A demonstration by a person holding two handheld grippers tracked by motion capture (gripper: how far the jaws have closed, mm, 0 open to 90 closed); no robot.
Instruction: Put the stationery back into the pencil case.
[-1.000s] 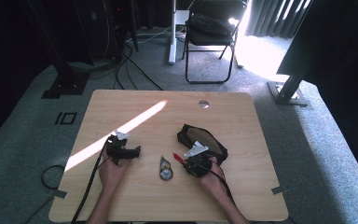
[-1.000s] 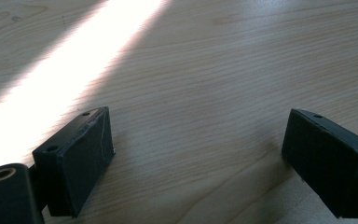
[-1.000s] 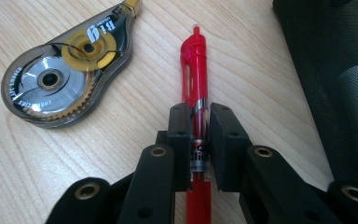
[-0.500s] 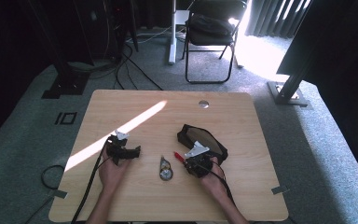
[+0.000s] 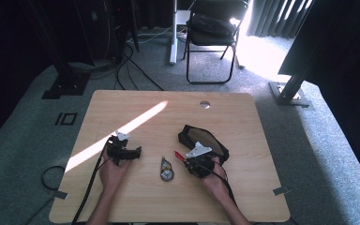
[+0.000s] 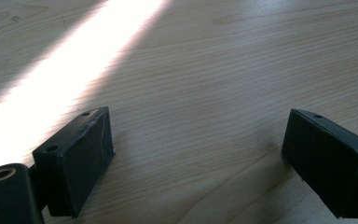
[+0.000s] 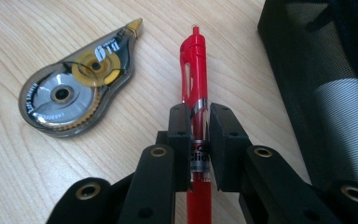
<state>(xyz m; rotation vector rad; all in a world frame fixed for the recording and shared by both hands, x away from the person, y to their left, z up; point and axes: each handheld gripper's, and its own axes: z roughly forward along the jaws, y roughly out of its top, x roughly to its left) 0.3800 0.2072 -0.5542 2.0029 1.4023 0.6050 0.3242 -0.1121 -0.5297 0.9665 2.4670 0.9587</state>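
— Where's the pen sitting against your jaws?

— I've got the red pen (image 7: 193, 100) clamped square between the two pads of my right gripper (image 7: 199, 122). In the right gripper view it runs straight up the middle of the frame: the pads press on its barrel at the clear band, the clip end and tip stick out beyond them toward the top, and the rest of the barrel passes back between the jaw arms to the bottom edge. So that one is closed on the pen.

— And in the high view?

— There the red pen (image 5: 179, 155) shows as a short red sliver just left of the right gripper (image 5: 191, 161), lower centre of the frame, low over the table (image 5: 262, 122).

— What's around it?

— To the pen's left in the right gripper view lies a correction tape dispenser (image 7: 74, 91), flat on the wood, near the pen but not touching it, its nozzle pointing to the upper right. On the pen's other side, filling the right edge, is a black mesh pouch (image 7: 326, 84). In the high view the tape dispenser (image 5: 167, 169) is between my two hands, and the pouch (image 5: 201, 138) sits just above my right hand (image 5: 212, 176).

— Your left side?

— My left gripper (image 6: 200, 158) has its jaws standing wide apart with only bare wood between them, a bright strip of sunlight crossing the upper left. In the high view, the left gripper (image 5: 130, 153) is at lower left, well apart from the pen.
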